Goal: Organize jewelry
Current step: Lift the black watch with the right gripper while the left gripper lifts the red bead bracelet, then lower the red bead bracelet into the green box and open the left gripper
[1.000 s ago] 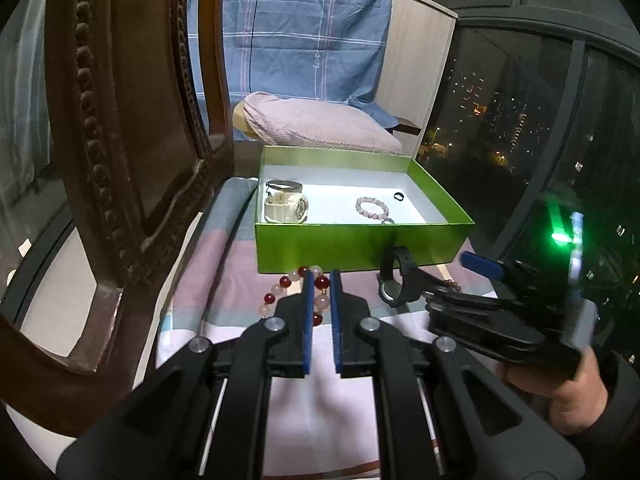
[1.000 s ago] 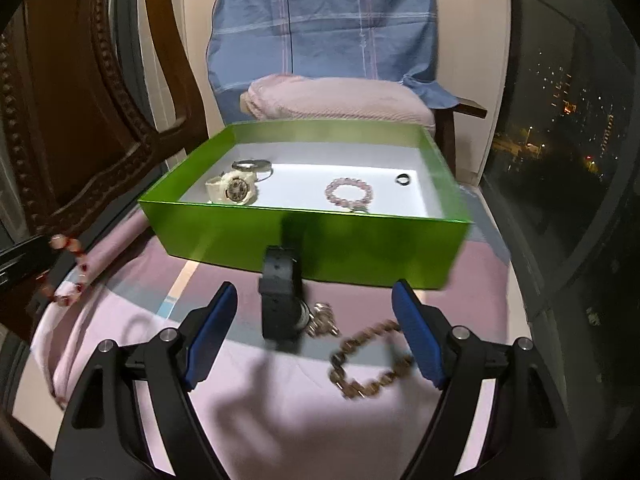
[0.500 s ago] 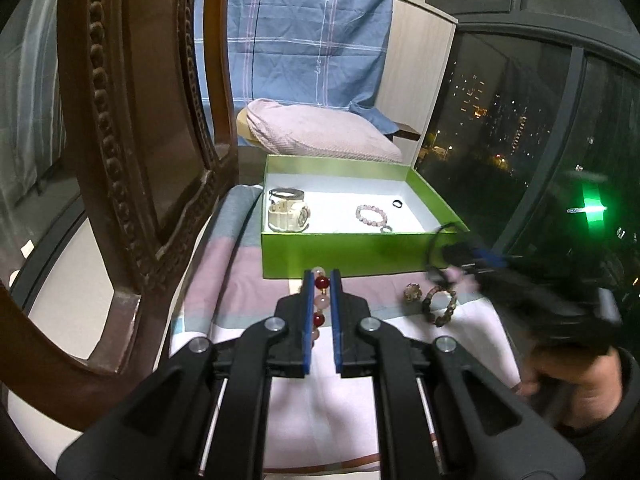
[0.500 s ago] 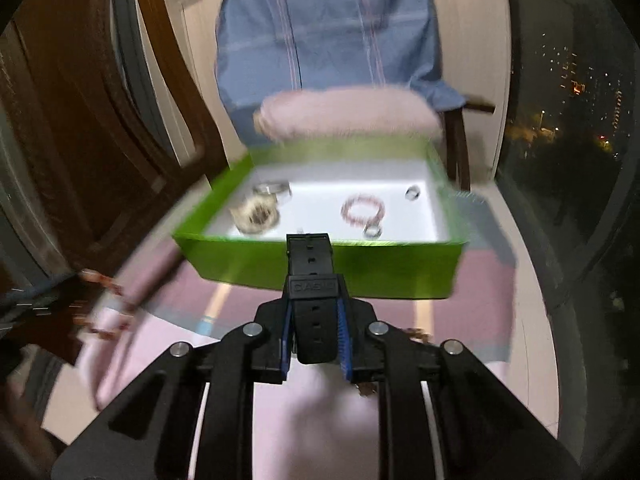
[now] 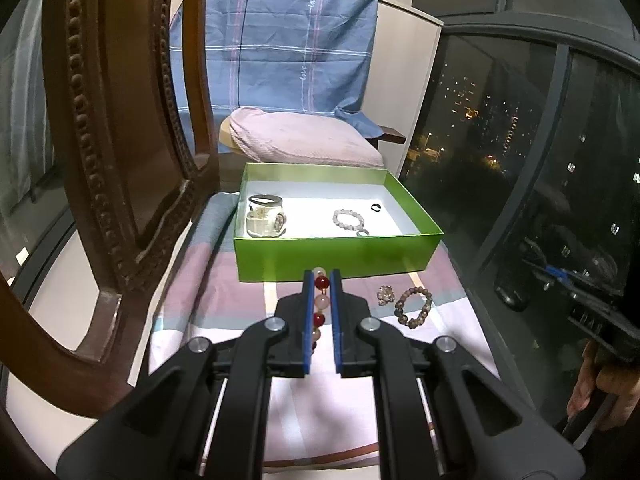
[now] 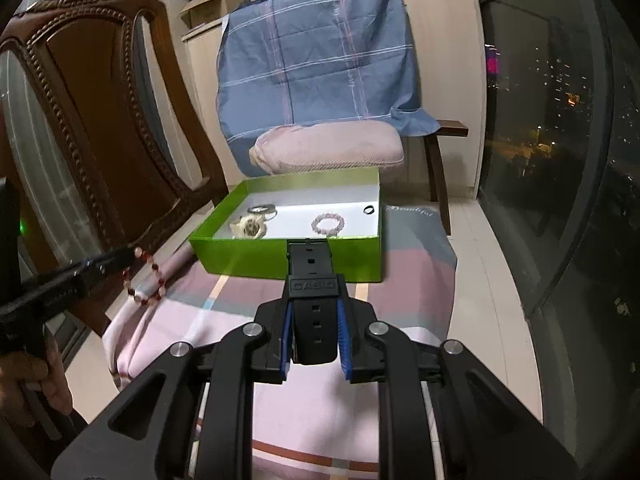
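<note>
The box (image 5: 336, 258) is bright green outside, white inside. Near it, the cloth (image 5: 224, 300) is striped pink, grey and white. The far sheet (image 6: 320, 60) is blue plaid with pale lines. The held bracelet (image 5: 320, 294) alternates red and pale pink beads; the watch (image 6: 312, 300) is black.

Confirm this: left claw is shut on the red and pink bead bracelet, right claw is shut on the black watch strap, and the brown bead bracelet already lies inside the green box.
Wrong on one point. The brown bead bracelet lies on the striped cloth outside the green box, as the left wrist view shows. The left claw is shut on the red and pink bead bracelet; the right claw is shut on the black watch strap.
</note>
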